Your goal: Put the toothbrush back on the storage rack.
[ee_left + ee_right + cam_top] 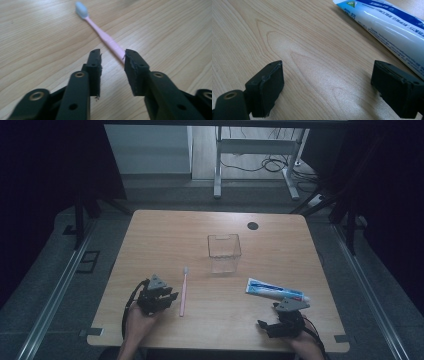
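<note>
The pink toothbrush [105, 37] lay flat on the wooden table [165, 235], handle toward me and bristle head pointing away toward the clear cup [224, 252] that stood near the middle of the table. My left claw [113, 58] sat low over the handle's near end, its jaws narrowed but with a clear gap between them; the handle ran up against the inner edge of one pad [135, 72] and did not yet lie squarely between the two, so I held nothing. To do this grab well, I judged I should slide the claw sideways until the handle sat centred in the gap, keep the pads level with the tabletop, and close across the thin handle rather than along it, or it would likely skid away. My right claw [327, 82] rested with jaws wide and empty on bare wood, the toothpaste tube [387, 27] just beyond one pad, not touching as far as I could tell.
</note>
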A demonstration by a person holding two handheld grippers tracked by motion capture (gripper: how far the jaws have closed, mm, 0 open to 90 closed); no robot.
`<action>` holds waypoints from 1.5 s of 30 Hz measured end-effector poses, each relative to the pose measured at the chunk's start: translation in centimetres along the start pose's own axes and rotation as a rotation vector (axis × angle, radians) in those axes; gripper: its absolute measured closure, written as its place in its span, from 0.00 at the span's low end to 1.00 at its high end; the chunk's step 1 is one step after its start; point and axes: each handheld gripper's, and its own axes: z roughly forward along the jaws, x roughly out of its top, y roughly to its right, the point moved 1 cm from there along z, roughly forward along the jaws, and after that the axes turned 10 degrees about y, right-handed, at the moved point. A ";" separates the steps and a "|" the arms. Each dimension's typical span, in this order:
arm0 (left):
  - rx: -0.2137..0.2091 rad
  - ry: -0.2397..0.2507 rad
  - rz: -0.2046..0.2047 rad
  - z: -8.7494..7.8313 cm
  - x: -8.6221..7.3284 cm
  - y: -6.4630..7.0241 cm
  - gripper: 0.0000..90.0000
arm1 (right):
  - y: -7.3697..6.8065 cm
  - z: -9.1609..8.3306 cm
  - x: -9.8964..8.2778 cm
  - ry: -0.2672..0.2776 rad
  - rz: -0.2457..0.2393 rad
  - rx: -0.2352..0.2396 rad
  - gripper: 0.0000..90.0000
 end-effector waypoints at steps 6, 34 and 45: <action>-0.036 -0.011 0.013 0.5 0.3 0.6 0.88 | 0.0 0.0 0.0 0.000 0.000 0.000 0.12; -0.117 -0.096 0.030 2.5 -0.2 2.5 1.00 | 0.0 0.0 0.0 -0.001 -0.001 0.000 0.12; -0.074 -0.111 0.014 2.1 -0.6 1.6 0.99 | 0.0 0.0 0.0 -0.001 -0.001 0.000 0.12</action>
